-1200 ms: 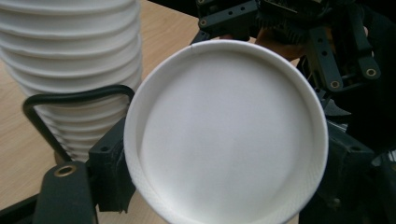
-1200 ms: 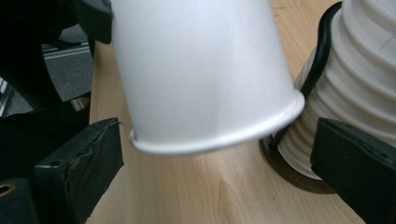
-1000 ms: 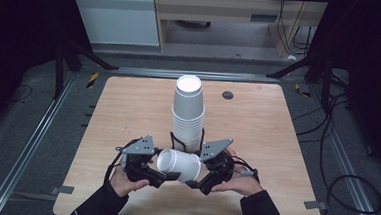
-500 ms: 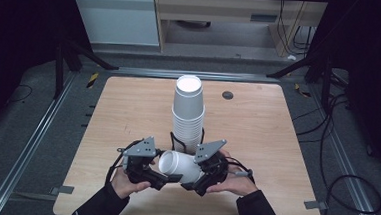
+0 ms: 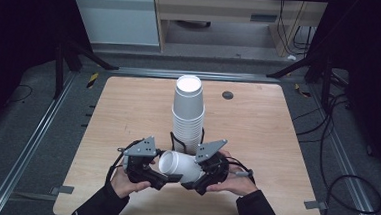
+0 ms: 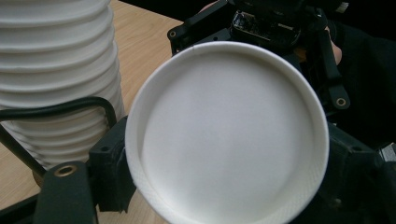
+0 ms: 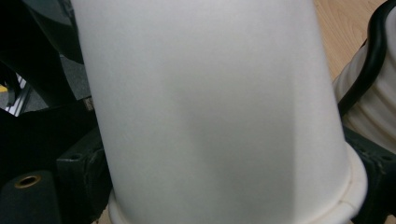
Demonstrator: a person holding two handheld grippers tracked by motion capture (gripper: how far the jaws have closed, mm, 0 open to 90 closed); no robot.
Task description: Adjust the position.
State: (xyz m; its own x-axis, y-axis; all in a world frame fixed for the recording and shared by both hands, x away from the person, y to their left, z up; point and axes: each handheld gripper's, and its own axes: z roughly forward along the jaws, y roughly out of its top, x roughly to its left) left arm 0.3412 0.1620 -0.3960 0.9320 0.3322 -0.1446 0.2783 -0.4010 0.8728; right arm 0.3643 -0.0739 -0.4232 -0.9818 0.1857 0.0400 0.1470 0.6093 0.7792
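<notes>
Near the front edge of the table [image 5: 256,141], you hold a single white cup [image 5: 180,167] on its side between your two grippers, clear of the board. Your left gripper [image 5: 160,178] has the cup by its base end: in the left gripper view the recessed bottom [image 6: 229,135] faces the camera, with a black jaw pressed against the wall on either side. Your right gripper [image 5: 194,182] has the mouth end. Its jaws have just been closing with the cup between them, and in the right gripper view both sit against the wall just above the rolled rim [image 7: 345,196]. The cup lies roughly level, base toward your left, mouth toward your right.

Just behind the cup stands the stack [image 5: 188,115] of nested cups, upright, near the table's centre. A black wire holder [image 6: 100,105] rings its lower part. The held cup is close to the stack; whether they touch cannot be told. A small dark disc [image 5: 227,94] lies farther back, well apart from the stack.
</notes>
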